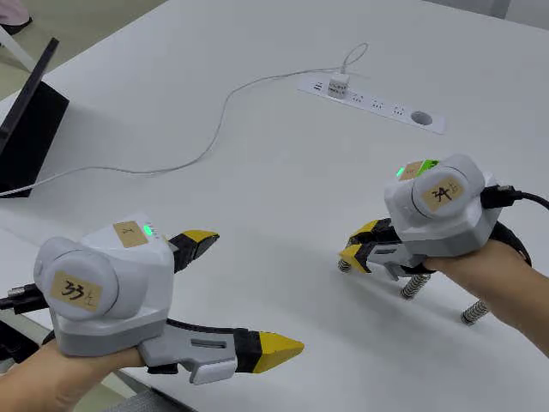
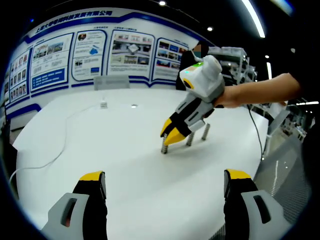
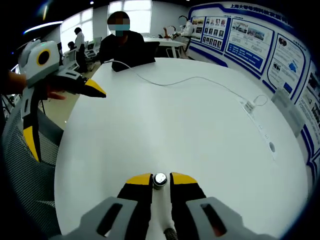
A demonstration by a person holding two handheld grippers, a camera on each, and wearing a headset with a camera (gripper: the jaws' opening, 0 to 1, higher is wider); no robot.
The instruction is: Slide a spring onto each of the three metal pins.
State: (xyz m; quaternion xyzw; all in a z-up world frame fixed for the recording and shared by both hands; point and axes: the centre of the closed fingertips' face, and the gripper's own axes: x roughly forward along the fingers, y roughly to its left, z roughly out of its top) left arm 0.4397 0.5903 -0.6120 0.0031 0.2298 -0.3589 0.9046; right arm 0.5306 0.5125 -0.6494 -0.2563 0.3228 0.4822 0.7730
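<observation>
Table (image 1: 283, 172), white, carries a power strip (image 1: 371, 101) near its far edge, with a cable (image 1: 214, 129) running from it toward the left edge. My left gripper (image 1: 249, 292) hangs over the near edge, jaws wide apart, holding nothing. My right gripper (image 1: 353, 247) has its jaws clamped on the head of one metal pin (image 3: 160, 179). Three pins stand in a row toward the right edge, each wearing a spring (image 1: 414, 286).

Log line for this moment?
left gripper open, empty | right gripper shut on metal pin | three springs standing on table
</observation>
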